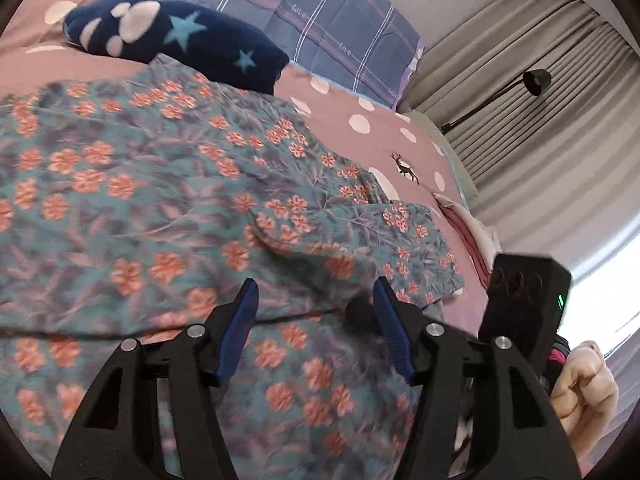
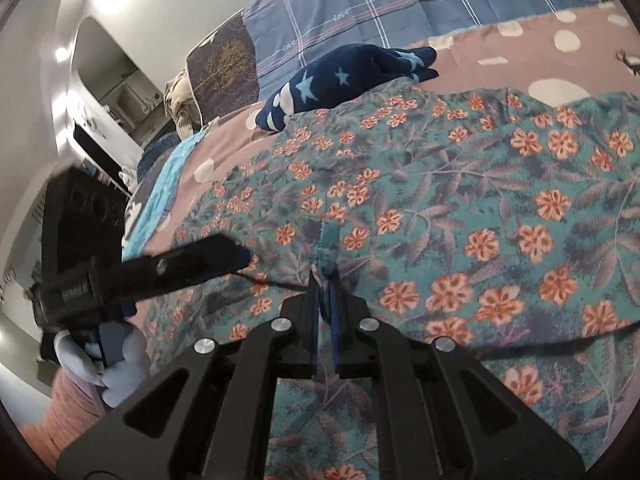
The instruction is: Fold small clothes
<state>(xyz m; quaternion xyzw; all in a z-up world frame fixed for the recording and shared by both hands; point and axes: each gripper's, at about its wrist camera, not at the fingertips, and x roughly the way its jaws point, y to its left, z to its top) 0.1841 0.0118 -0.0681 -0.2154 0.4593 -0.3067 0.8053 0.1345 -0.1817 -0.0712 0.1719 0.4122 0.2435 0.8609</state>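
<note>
On the pink polka-dot bedsheet (image 1: 384, 120), a thin, crinkled teal garment (image 1: 160, 200) printed with orange flowers is lying spread out. Over it, the left gripper (image 1: 316, 300) is hovering, its ribbed blue fingers (image 1: 240, 320) standing apart, while the right gripper (image 2: 324, 280) is pinching a bunched fold of the same cloth. Beyond, a fleecy navy star-patterned bundle (image 1: 192, 40) is resting.

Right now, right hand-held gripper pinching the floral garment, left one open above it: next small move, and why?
Probably lower the left hand-held gripper and close it on the floral garment beside the right one. The right hand-held gripper is shut on a bunched bit of the fabric, while the left's jaws stand apart holding nothing; a second grip would likely be needed to lift and fold evenly.
</note>
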